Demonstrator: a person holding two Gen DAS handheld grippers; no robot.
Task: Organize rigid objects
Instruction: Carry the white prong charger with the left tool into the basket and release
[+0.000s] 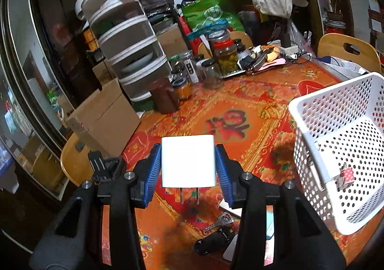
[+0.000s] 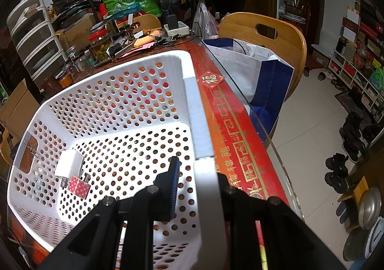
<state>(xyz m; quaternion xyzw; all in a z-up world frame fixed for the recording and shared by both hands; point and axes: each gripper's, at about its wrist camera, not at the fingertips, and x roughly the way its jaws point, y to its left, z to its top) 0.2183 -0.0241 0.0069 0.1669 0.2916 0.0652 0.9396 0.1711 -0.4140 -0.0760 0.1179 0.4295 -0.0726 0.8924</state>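
My left gripper point(image 1: 187, 164) is shut on a white plug charger point(image 1: 187, 160), prongs pointing down, held above the red patterned table. The white perforated basket point(image 1: 309, 111) stands tilted to its right. My right gripper point(image 2: 196, 174) is shut on the basket's right wall point(image 2: 204, 145), one blue pad inside and the other finger outside. Inside the basket lie another white charger point(image 2: 69, 163) and a red polka-dot clip point(image 2: 79, 187); the clip also shows in the left wrist view point(image 1: 345, 175).
On the table under my left gripper lie a key point(image 1: 219, 220), a black cylinder point(image 1: 213, 240) and white flat items. Jars point(image 1: 223, 54), a drawer tower point(image 1: 129, 49) and cardboard boxes point(image 1: 105, 118) crowd the far left. Wooden chairs point(image 2: 264, 32) stand beyond the table's glass edge.
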